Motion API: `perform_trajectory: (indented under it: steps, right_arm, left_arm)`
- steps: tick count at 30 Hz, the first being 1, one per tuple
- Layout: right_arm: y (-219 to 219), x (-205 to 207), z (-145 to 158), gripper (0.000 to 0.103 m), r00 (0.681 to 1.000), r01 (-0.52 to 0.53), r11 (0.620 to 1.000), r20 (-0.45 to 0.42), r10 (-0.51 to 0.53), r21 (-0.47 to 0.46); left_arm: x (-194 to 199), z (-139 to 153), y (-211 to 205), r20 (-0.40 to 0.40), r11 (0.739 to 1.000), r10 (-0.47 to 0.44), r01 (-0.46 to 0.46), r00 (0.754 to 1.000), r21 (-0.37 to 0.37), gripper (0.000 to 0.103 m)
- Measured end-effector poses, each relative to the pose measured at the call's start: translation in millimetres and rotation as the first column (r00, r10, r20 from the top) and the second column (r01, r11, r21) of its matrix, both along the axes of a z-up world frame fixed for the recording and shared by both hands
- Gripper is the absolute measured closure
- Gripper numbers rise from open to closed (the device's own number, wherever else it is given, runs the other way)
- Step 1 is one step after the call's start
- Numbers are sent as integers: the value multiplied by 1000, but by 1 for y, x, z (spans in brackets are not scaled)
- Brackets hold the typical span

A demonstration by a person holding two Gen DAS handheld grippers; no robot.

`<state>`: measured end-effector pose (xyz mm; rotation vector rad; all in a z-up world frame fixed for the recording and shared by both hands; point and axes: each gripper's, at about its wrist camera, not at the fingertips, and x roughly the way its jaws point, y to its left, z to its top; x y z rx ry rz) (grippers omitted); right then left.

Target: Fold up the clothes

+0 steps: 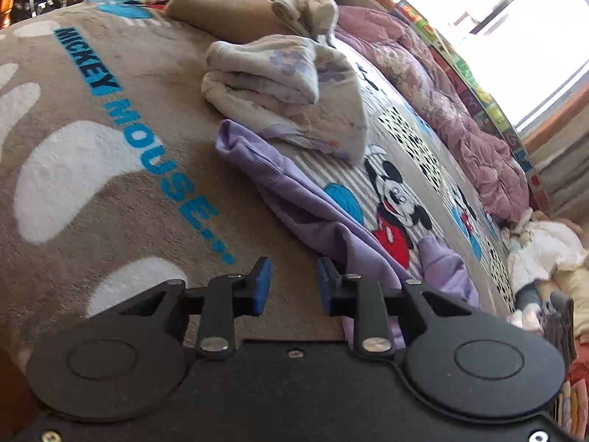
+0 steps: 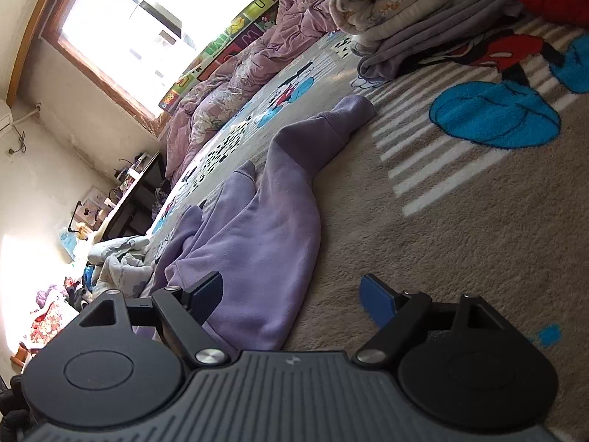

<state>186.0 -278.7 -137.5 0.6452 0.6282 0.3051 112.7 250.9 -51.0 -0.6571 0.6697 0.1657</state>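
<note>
A bed covered by a tan cartoon-mouse blanket point(image 1: 110, 169) fills most of both views; blue lettering and white patches run across it. A crumpled pink quilt point(image 1: 460, 110) lies along the far edge under a bright window point(image 2: 147, 25). In the right wrist view, a stack of folded blankets point(image 2: 416, 11) sits near the top of the blanket. A folded floral cloth point(image 1: 279, 84) rests toward the middle of the bed in the left wrist view. The purple garment point(image 2: 265, 228) lies loose and unfolded on the blanket, a cuffed sleeve stretched away from the cameras. The left gripper point(image 1: 294, 287) hangs just above the blanket at the garment's edge, jaws parted with a modest gap, nothing between the blue pads. The right gripper point(image 2: 291, 298) is spread wide, empty, one finger over the garment's hem, the other over bare blanket.
</note>
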Motion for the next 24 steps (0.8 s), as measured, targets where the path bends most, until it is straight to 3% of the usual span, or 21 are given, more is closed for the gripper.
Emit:
perform_trajectory:
  steps: [2, 3, 8, 10, 12, 15, 17, 22, 24]
  right_arm:
    - [4, 3, 7, 23, 1000, -16, 999, 22, 17, -33]
    - [3, 8, 7, 23, 1000, -11, 1000, 16, 12, -28]
    - [0, 32, 9, 21, 1000, 12, 1000, -11, -12, 1]
    - [-1, 42, 9, 21, 1000, 22, 1000, -23, -21, 12]
    - [-2, 52, 10, 21, 999, 31, 999, -34, -30, 23]
    - [-4, 67, 11, 21, 998, 46, 998, -51, -44, 39]
    - [-8, 89, 10, 21, 994, 75, 995, -84, -70, 63]
    - [-26, 149, -16, 21, 975, 151, 972, -191, -116, 182]
    - [-30, 161, -24, 23, 970, 188, 957, -196, -146, 220]
  left_arm:
    - [-1, 7, -35, 6, 983, -141, 139, 990, 119, 55]
    - [-2, 8, -51, 6, 967, -198, 195, 980, 162, 53]
    - [-4, 5, -110, 40, 904, -376, 356, 926, 237, 52]
    - [-8, -3, -119, 115, 911, -388, 363, 914, 194, 49]
    - [-11, -19, -122, 239, 919, -391, 390, 889, 54, 46]
    - [-15, -47, -120, 334, 890, -369, 433, 867, -143, 46]
    - [-16, -56, -118, 346, 868, -371, 455, 862, -200, 46]
    - [-10, -62, -101, 391, 843, -324, 451, 861, -294, 46]
    - [-6, -64, -96, 397, 835, -310, 447, 864, -320, 46]
